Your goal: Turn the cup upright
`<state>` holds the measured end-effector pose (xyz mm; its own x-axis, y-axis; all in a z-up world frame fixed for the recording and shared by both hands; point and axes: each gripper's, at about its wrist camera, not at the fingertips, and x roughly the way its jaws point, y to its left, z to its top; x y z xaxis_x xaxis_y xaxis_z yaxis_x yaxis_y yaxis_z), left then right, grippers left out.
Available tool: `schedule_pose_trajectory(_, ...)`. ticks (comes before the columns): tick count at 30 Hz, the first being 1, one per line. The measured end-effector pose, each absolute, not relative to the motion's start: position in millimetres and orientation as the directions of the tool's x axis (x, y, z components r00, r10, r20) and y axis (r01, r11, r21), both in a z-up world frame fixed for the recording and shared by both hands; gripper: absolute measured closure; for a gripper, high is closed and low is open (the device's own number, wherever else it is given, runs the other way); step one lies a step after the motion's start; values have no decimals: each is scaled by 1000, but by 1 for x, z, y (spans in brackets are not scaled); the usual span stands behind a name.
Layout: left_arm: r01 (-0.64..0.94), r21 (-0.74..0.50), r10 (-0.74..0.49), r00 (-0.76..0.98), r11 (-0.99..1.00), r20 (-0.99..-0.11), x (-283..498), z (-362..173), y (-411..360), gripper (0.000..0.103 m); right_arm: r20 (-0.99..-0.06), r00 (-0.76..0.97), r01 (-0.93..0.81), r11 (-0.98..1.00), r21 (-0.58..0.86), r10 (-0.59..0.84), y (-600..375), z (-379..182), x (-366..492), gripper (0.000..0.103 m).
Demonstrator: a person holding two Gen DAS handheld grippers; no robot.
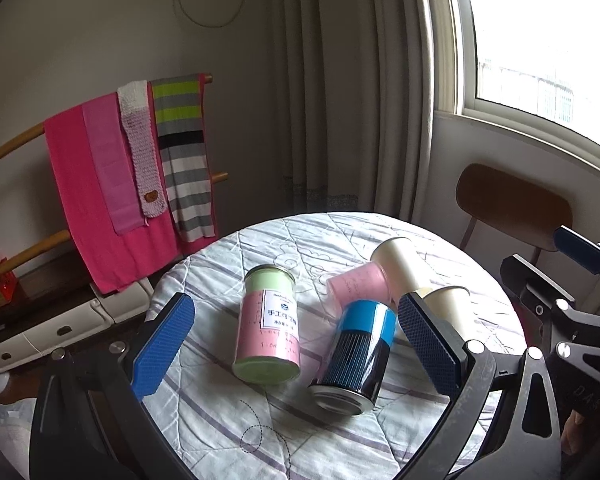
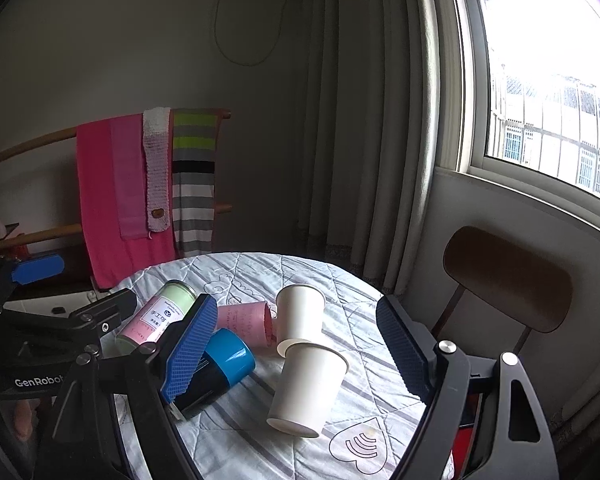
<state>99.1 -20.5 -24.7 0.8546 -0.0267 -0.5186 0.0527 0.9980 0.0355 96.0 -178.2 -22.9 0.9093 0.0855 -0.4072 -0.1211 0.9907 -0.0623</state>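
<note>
Several containers lie on their sides on a round table. Two white paper cups show in the right wrist view: one (image 2: 306, 388) near the front, one (image 2: 300, 316) behind it. A pink paper cup (image 2: 246, 320) lies beside them. A pink-and-green labelled can (image 1: 270, 326) and a blue-and-black can (image 1: 358, 354) lie left of the cups. My left gripper (image 1: 296, 344) is open above the two cans. My right gripper (image 2: 300, 354) is open, with the white cups between its fingers in view. The white cups also show in the left wrist view (image 1: 400, 262).
The table wears a striped quilted cloth (image 1: 228, 412). A brown chair (image 2: 508, 276) stands at the table's right by the window wall. A wooden rack with pink and striped towels (image 1: 128, 176) stands behind the table on the left. Curtains hang behind.
</note>
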Motion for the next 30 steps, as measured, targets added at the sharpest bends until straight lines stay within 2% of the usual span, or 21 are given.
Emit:
schedule_pose_trajectory(5, 54, 32, -25, 812, 998, -583, 113, -34, -11, 0, -447, 888, -125, 992, -13, 106, -186, -24, 104, 20)
schedule_pose_trajectory(7, 52, 35, -18, 770, 998, -637, 132, -44, -3, 0, -461, 882, -120, 993, -8, 103, -188, -27, 106, 20)
schedule_pose_trajectory(11, 74, -47, -83, 636, 996, -767, 176, -75, 16, 0, -494, 864, -111, 994, -3, 95, -189, -37, 115, 20)
schedule_pose_trajectory(14, 84, -75, -109, 542, 994, -833, 202, -100, 20, 0, -523, 846, -114, 993, 7, 101, -189, -44, 124, 20)
schedule_pose_trajectory(19, 107, -36, -83, 476, 994, -876, 234, -121, 16, 0, -553, 827, -122, 992, -4, 100, -186, -51, 134, 20)
schedule_pose_trajectory(23, 165, 3, -55, 350, 986, -935, 264, -142, 14, 0, -570, 815, -131, 991, -11, 101, -183, -54, 140, 20)
schedule_pose_trajectory(29, 250, 43, -35, 298, 967, -954, 281, -153, 10, 1, -585, 804, -140, 990, -19, 102, -181, -58, 146, 20)
schedule_pose_trajectory(30, 266, 52, -31, 299, 963, -954, 283, -154, 9, 4, -589, 802, -139, 990, -20, 101, -180, -59, 148, 20)
